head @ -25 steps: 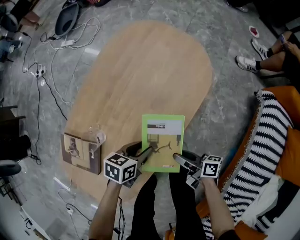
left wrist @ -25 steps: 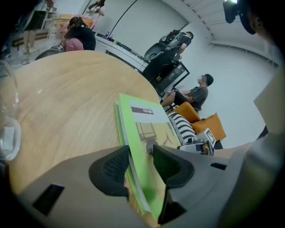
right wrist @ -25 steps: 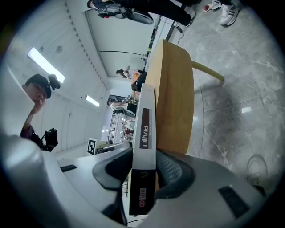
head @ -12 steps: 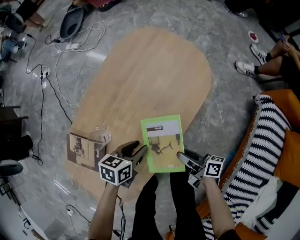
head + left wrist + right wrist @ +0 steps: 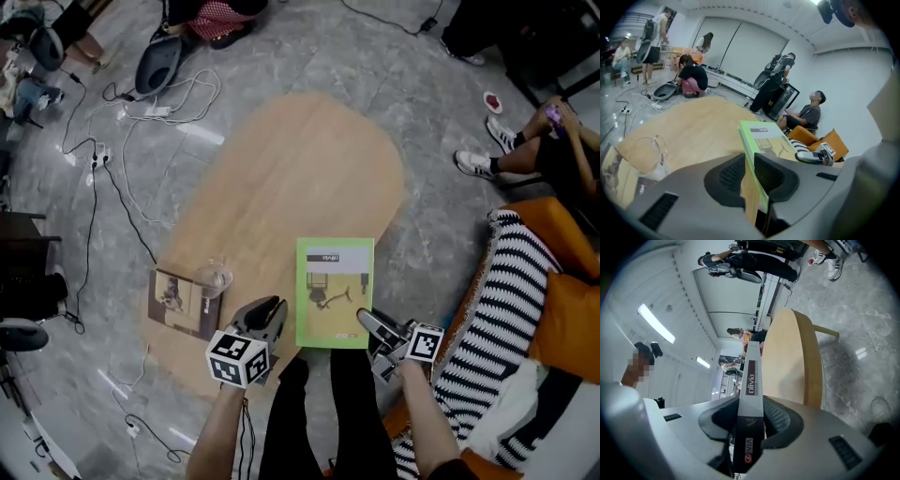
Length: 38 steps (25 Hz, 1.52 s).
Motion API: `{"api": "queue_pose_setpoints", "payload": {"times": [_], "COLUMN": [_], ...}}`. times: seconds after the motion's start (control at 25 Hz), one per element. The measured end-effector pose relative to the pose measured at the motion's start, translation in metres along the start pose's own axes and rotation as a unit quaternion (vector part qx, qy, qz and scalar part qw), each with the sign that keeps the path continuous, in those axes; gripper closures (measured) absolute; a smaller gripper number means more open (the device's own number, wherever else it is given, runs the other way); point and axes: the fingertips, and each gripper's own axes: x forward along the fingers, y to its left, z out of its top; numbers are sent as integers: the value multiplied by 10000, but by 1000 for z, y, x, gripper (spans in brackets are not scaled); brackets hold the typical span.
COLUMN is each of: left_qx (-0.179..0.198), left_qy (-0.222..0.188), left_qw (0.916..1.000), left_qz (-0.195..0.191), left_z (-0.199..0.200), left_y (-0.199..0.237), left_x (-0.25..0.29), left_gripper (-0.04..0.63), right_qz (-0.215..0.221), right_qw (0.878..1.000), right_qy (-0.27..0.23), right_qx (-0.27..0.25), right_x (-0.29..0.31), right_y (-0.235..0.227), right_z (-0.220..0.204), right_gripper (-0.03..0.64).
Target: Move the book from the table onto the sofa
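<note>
The green book [image 5: 335,291] hangs over the near end of the oval wooden table [image 5: 281,178], held from both sides. My left gripper [image 5: 274,317] has the book's [image 5: 761,139] left edge between its pads, and its jaws [image 5: 749,176] are closing onto it. My right gripper [image 5: 367,324] is shut on the book's lower right edge; the white and black spine [image 5: 751,380] runs between its pads [image 5: 750,420]. The orange sofa [image 5: 567,323], draped with a black-and-white striped blanket [image 5: 497,319], is at the right.
A clear glass [image 5: 213,278] stands on a brown booklet [image 5: 180,303] at the table's near left. Cables [image 5: 112,178] trail over the grey floor on the left. A seated person's legs and shoes [image 5: 478,161] are at the far right. My own legs [image 5: 323,412] are below the table edge.
Both grippers have risen with the book, which now sits clear of the tabletop and a little further right. The left jaws have narrowed onto the book's edge.
</note>
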Motion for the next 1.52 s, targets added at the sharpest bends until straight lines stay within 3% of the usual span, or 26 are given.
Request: {"api": "queue_pose_setpoints", "payload": {"times": [0.28, 0.56, 1.12, 1.52], "left_qx": [270, 604, 1053, 1313], "left_qy": [-476, -1076, -1877, -2243], "left_qw": [9979, 9909, 9752, 9648], "left_qz": [332, 536, 509, 389], "left_z": [24, 71, 152, 183], "left_y": [-24, -55, -133, -196], "left_x": [-35, -82, -201, -272], "left_gripper": [574, 580, 580, 580], "right_qz": [244, 462, 765, 852], "right_qw": [9991, 9967, 9913, 9860], "right_qy": [-270, -536, -1066, -1431], "right_qx": [204, 397, 141, 65], "right_x": [-2, -2, -22, -67], "right_y": [53, 114, 266, 335], "right_z": [0, 3, 1, -13], "right_gripper": [460, 460, 460, 460]}}
